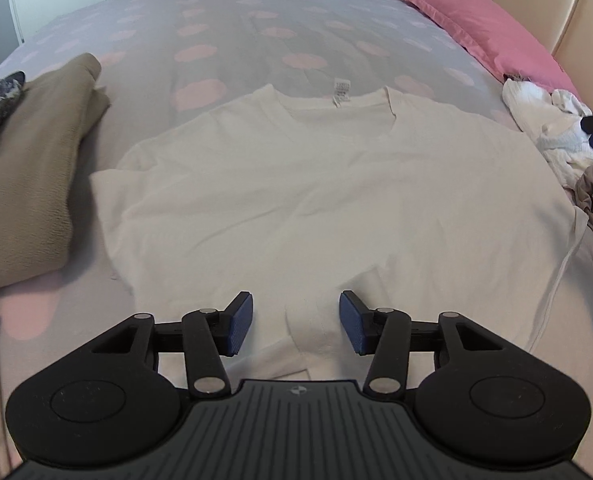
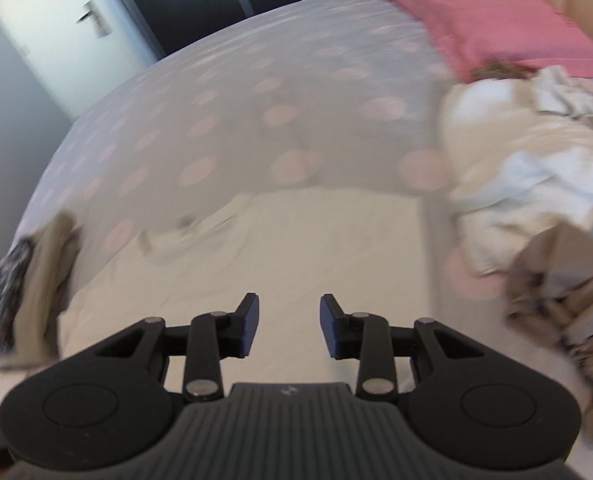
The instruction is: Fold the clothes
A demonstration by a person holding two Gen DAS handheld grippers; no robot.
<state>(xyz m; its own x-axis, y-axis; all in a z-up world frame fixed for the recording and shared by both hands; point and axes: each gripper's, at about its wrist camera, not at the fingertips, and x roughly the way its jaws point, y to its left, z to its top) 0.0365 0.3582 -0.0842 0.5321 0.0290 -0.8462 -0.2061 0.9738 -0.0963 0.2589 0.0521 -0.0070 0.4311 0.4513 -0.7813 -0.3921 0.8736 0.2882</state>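
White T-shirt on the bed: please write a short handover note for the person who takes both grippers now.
Left gripper: open, holding nothing, over the near hem of the white T-shirt.
Right gripper: open, holding nothing, over the same shirt; its view is blurred.
The shirt lies spread flat on the spotted bed cover, collar and label on the far side.
Done: a folded beige garment lies to the left, a patterned piece beside it.
Left: no fold is made in the white shirt yet; the unfolded pile at the right, near the pink pillow, comes after.
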